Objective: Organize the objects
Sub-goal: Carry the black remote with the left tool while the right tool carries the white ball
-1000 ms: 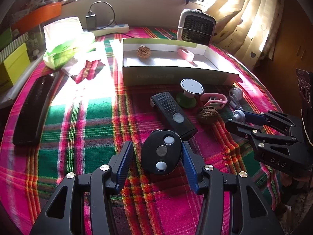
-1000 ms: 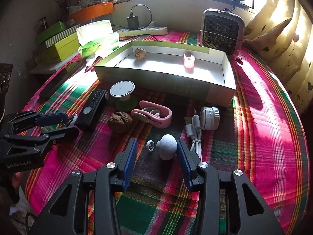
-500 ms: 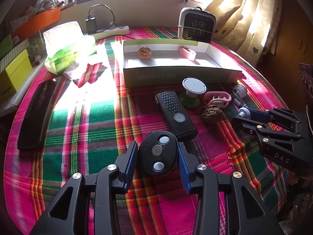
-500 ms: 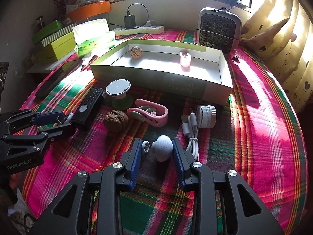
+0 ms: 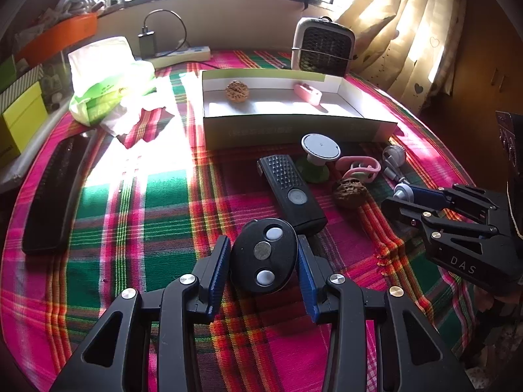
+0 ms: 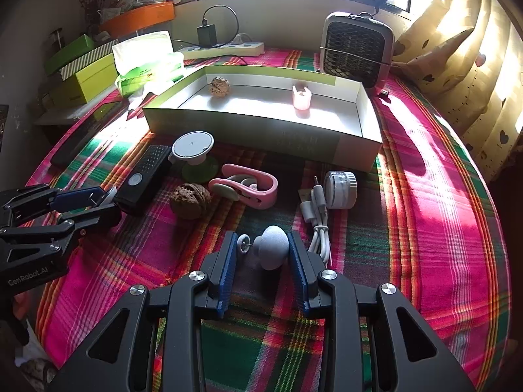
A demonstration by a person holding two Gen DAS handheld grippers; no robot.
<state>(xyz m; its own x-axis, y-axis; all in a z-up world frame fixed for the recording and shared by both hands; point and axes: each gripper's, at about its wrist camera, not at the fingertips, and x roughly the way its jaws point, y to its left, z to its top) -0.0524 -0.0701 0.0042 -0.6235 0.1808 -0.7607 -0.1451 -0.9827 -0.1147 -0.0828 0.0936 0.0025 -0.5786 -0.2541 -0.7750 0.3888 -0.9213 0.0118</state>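
Note:
My left gripper [image 5: 261, 254] is shut on a black oval key fob [image 5: 264, 256] with three round buttons, low over the plaid cloth. My right gripper [image 6: 261, 254] is shut on a pale grey knob-shaped object [image 6: 272, 251] with a small ring pin [image 6: 243, 244] at its left. An open green-and-white box [image 6: 327, 145] stands beyond, holding a walnut [image 6: 219, 86] and a pink piece [image 6: 301, 97]. The right gripper also shows in the left wrist view [image 5: 402, 196].
Between the grippers and the box lie a black remote [image 5: 291, 192], a white disc on a green base [image 6: 193, 150], a walnut [image 6: 191, 200], a pink clip [image 6: 248, 189], a white cable [image 6: 317, 215] and a white cylinder [image 6: 340, 189]. A fan heater [image 6: 356, 52] stands behind the box.
Both grippers closed: the left onto the key fob, the right onto the grey knob. Both views shifted slightly forward.

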